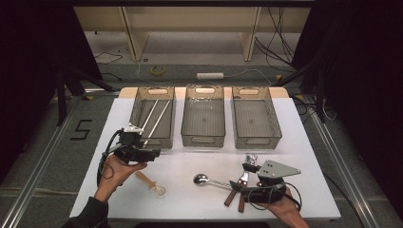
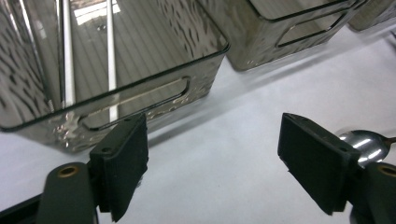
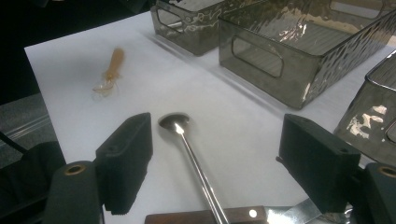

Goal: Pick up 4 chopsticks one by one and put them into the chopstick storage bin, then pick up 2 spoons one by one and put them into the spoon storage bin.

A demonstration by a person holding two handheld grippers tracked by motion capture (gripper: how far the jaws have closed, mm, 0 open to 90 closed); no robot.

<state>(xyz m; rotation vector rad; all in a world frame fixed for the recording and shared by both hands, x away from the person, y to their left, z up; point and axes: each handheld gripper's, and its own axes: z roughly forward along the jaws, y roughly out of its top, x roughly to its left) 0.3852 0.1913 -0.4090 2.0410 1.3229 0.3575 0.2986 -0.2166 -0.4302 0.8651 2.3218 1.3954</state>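
The left tongs stand released, the two black pads wide apart with bare white bench between them and nothing gripped. They sit just in front of the near wall of the left bin, a smoky see-through tub with a slot handle, and two long pale sticks lie inside it, running away from the camera. In the high view the left tongs hang at that bin's near right corner, held by the person's left hand.

The right tongs are likewise released, pads spread and clear of everything. Between them, lying on the bench, runs the handle of a metal spoon, its bowl pointing away from the tongs; the pads do not touch it. Across the bottom of that view lies a brown wooden handle with a rivet, crossing the spoon's handle; it seems to belong to a knife, though only a sliver of blade shows. In the high view the right tongs rest low at the bench's near right, above these utensils.

Farther out, a small wooden-handled tool lies alone between the two hands. The middle bin and the right bin stand side by side beyond.
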